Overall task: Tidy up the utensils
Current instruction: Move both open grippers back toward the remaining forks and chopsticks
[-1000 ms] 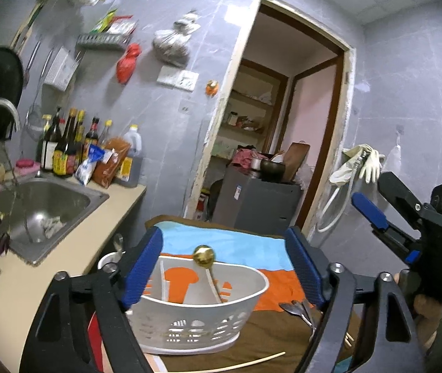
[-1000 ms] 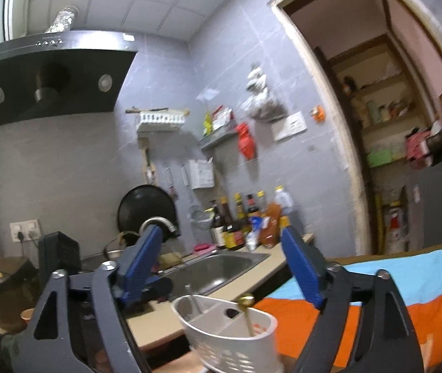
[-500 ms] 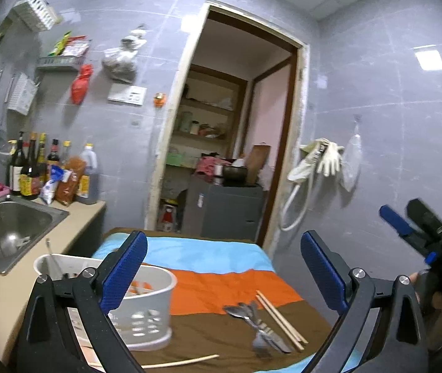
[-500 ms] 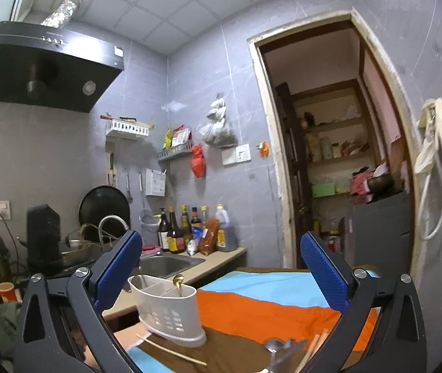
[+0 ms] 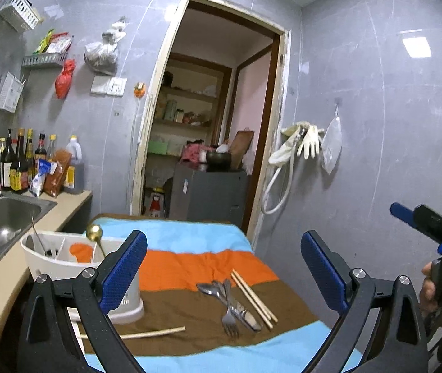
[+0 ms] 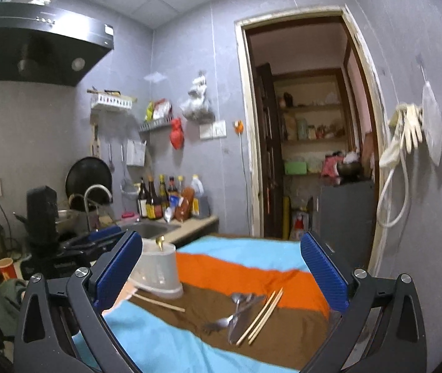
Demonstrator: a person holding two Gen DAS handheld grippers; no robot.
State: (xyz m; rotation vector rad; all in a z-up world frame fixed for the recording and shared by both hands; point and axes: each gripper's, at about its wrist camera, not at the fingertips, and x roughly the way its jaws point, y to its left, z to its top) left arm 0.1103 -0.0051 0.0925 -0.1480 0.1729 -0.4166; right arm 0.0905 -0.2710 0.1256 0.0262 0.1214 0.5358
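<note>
A white slotted utensil basket (image 5: 50, 256) stands at the table's left edge with a gold spoon (image 5: 94, 233) and a dark-handled utensil in it; it also shows in the right wrist view (image 6: 158, 272). A pile of metal spoons and a fork (image 5: 230, 303) lies on the brown stripe beside a pair of chopsticks (image 5: 253, 295). A single chopstick (image 5: 152, 332) lies near the basket. My left gripper (image 5: 221, 276) is open and empty above the table. My right gripper (image 6: 221, 275) is open and empty, above the cutlery pile (image 6: 239, 310) and chopsticks (image 6: 261, 315).
The table carries a striped blue, orange and brown cloth (image 5: 189, 236). A counter with a steel sink (image 5: 0, 220) and several bottles (image 5: 19, 161) runs along the left. An open doorway (image 5: 208, 124) lies behind the table. A hose and gloves (image 5: 298, 143) hang on the right wall.
Both grippers have drawn back from the basket and swung right; the cutlery pile and chopsticks now lie in front of them. The gold spoon stays in the basket.
</note>
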